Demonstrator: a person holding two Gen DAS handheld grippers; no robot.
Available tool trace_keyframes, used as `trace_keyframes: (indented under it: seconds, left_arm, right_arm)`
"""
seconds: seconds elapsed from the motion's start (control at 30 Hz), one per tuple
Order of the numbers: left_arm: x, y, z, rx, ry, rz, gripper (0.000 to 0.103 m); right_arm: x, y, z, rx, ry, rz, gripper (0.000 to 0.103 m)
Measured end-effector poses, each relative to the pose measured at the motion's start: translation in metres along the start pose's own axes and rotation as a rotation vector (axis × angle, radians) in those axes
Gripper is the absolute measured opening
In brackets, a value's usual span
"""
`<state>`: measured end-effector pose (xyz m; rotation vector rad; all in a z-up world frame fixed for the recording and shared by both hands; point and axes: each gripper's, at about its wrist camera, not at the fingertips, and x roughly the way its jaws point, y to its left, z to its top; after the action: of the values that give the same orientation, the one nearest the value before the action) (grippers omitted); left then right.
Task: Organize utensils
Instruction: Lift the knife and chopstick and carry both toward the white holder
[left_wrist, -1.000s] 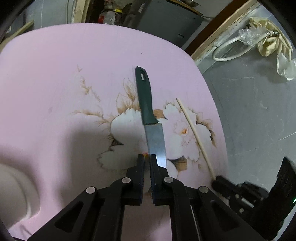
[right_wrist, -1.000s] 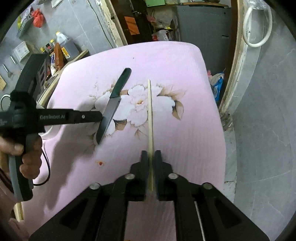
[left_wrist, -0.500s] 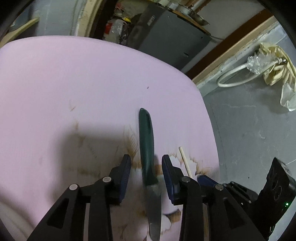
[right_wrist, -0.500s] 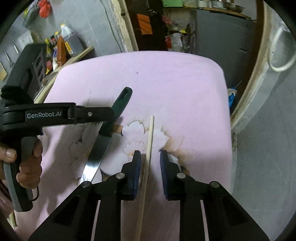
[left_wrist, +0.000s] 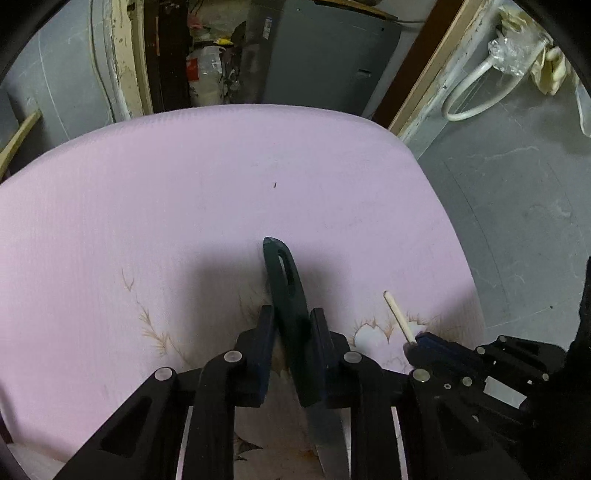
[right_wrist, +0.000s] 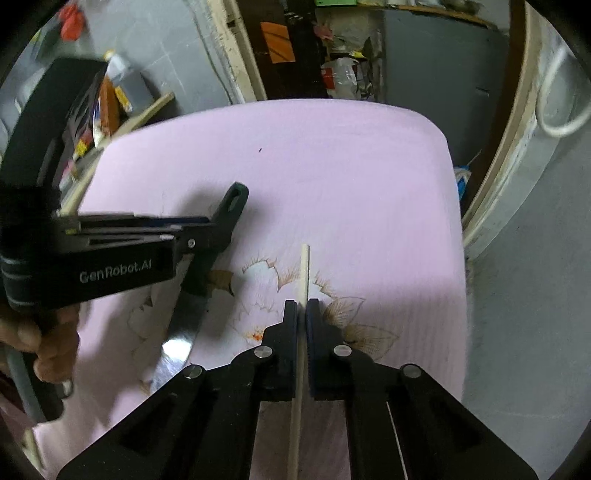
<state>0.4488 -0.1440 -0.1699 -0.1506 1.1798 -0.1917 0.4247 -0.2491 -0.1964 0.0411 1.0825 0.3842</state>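
A knife with a dark green handle (left_wrist: 286, 284) and steel blade (right_wrist: 181, 332) lies on the pink flowered cloth (left_wrist: 221, 184). My left gripper (left_wrist: 291, 314) has its fingers on both sides of the handle and is shut on it. It shows from the side in the right wrist view (right_wrist: 207, 236). A pale wooden chopstick (right_wrist: 303, 273) runs between the fingers of my right gripper (right_wrist: 301, 304), which is shut on it. The chopstick's far tip (left_wrist: 397, 314) pokes out of the right gripper (left_wrist: 415, 339) in the left wrist view.
The pink cloth covers a table whose right edge (right_wrist: 456, 240) drops to a grey floor (left_wrist: 517, 240). A grey cabinet (left_wrist: 325, 55) and clutter stand behind. Bottles (right_wrist: 118, 92) sit on a shelf at the left. A white hose (left_wrist: 476, 88) hangs at the right.
Both grippers opened, slid forward along their utensils, then closed. The left now grips the knife handle instead of the blade tip; the right grips the chopstick nearer its far end.
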Motion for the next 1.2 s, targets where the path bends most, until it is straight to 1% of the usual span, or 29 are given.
trace_keyframes:
  seconds: [0.03,0.13,0.3,0.4,0.53,0.67,0.83,0.93,1.2]
  left_arm:
    - [-0.001,0.002,0.000,-0.006,0.004,-0.007,0.017]
    - [-0.006,0.007,-0.004,-0.041,0.005,-0.050,0.014]
    - [-0.038,-0.001,-0.028,-0.015,-0.089,-0.079,0.012]
    - [-0.058,-0.007,-0.046,0.021,-0.136,-0.071,0.012]
    - [-0.079,-0.005,-0.067,0.030,-0.165,-0.081,0.012]
    - [-0.109,-0.003,-0.089,0.030,-0.240,-0.111,0.012]
    - [-0.146,0.003,-0.106,0.019,-0.331,-0.137,0.012]
    - [-0.171,0.010,-0.113,0.010,-0.389,-0.139,0.012]
    - [-0.242,0.040,-0.112,0.000,-0.531,-0.131,0.012]
  right_arm:
    - [-0.002,-0.004,0.000,0.035,-0.005,0.033,0.004]
    - [-0.008,-0.008,-0.005,0.084,-0.034,0.090,0.004]
    - [-0.041,-0.004,-0.017,0.101,-0.158,0.146,0.004]
    - [-0.061,0.001,-0.025,0.097,-0.223,0.155,0.004]
    - [-0.081,0.004,-0.037,0.107,-0.280,0.175,0.004]
    - [-0.098,0.012,-0.042,0.128,-0.329,0.216,0.004]
    - [-0.118,0.033,-0.046,0.142,-0.415,0.253,0.004]
    - [-0.136,0.048,-0.046,0.136,-0.472,0.270,0.004]
    - [-0.177,0.103,-0.031,0.071,-0.600,0.292,0.004]
